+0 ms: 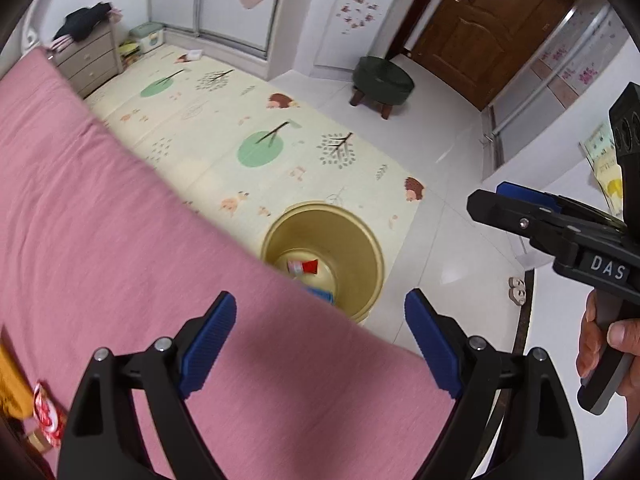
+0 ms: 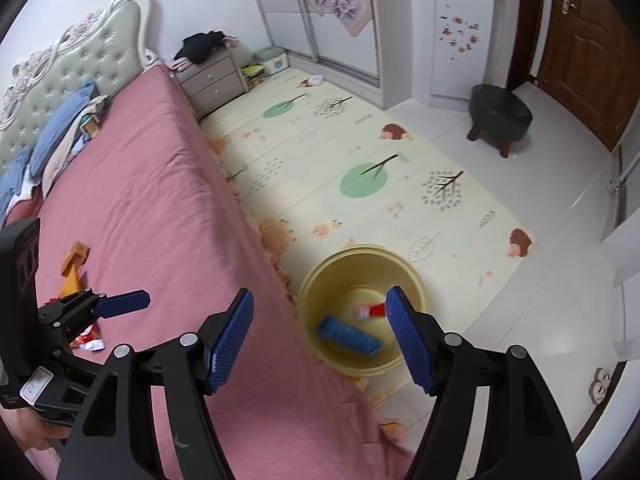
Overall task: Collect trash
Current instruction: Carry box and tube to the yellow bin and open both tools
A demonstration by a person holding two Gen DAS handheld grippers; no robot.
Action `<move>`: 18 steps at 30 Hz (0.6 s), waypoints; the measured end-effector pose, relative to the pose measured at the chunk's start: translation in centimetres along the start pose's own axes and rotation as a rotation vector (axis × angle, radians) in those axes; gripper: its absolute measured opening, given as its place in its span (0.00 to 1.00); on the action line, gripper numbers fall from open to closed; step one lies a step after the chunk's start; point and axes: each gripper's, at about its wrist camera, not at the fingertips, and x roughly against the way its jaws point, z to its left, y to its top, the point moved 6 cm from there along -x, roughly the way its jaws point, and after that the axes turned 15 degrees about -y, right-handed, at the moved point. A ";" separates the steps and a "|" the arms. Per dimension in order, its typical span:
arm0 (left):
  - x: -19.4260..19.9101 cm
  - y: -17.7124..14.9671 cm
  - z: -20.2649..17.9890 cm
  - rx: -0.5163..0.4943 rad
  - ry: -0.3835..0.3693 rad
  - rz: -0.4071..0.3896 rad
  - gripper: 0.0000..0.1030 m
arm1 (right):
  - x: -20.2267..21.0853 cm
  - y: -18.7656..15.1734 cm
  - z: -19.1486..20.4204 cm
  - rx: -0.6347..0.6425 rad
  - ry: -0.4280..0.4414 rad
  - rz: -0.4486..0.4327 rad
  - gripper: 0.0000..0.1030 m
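A yellow bin (image 2: 344, 272) stands on the play mat right beside the pink bed (image 2: 168, 208). Inside it lie a red-and-white piece of trash (image 2: 370, 311) and a blue one (image 2: 348, 334). My right gripper (image 2: 320, 294) hangs open and empty above the bed's edge and the bin. My left gripper (image 1: 320, 300) is also open and empty, over the bed edge just short of the bin (image 1: 372, 248). A red wrapper (image 2: 88, 340) and an orange scrap (image 2: 74, 260) lie on the bed near the left gripper. In the left wrist view the right gripper (image 1: 488, 196) shows at the right, in a person's hand.
A green round stool (image 2: 500, 112) stands on the white tiles near a brown door (image 2: 592, 52). A grey nightstand (image 2: 212, 80) with dark clothes sits by the headboard. Blue pillows (image 2: 60, 128) are piled at the bed's head. Slippers (image 2: 600, 384) lie at the right.
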 end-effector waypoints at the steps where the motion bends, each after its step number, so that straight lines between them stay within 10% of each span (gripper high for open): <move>1: 0.4 -0.4 0.4 0.009 0.004 -0.005 0.83 | 0.2 -0.1 0.8 0.009 0.009 -0.001 0.65; 18: 15.3 -13.0 10.6 0.263 0.151 -0.158 0.83 | 5.3 -6.0 22.2 0.277 0.247 0.033 0.65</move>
